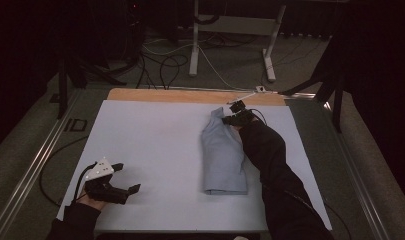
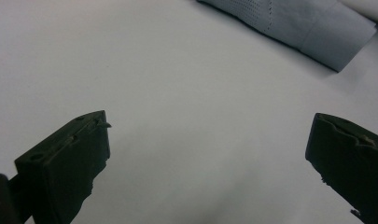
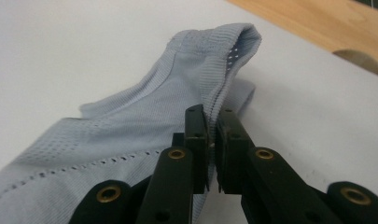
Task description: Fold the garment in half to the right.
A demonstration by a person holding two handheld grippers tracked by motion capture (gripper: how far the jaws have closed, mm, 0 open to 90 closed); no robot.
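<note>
Pinching garment (image 3: 130, 135) edge, right gripper (image 3: 213, 140) fingers clenched, left gripper (image 2: 207, 154) released, well apart.

A pale blue garment (image 3: 144, 126) of soft knitted cloth, ribbed along its hem and pierced with rows of small mesh holes. The right gripper (image 3: 213, 140) is matt black plastic with brass-coloured metal rivets. A smooth, matt white sheet (image 1: 150, 150) covers the tabletop, whose bare far edge (image 1: 190, 95) is light, smooth wood. The left gripper (image 2: 210, 154) has matt black, slightly scuffed jaws.
</note>
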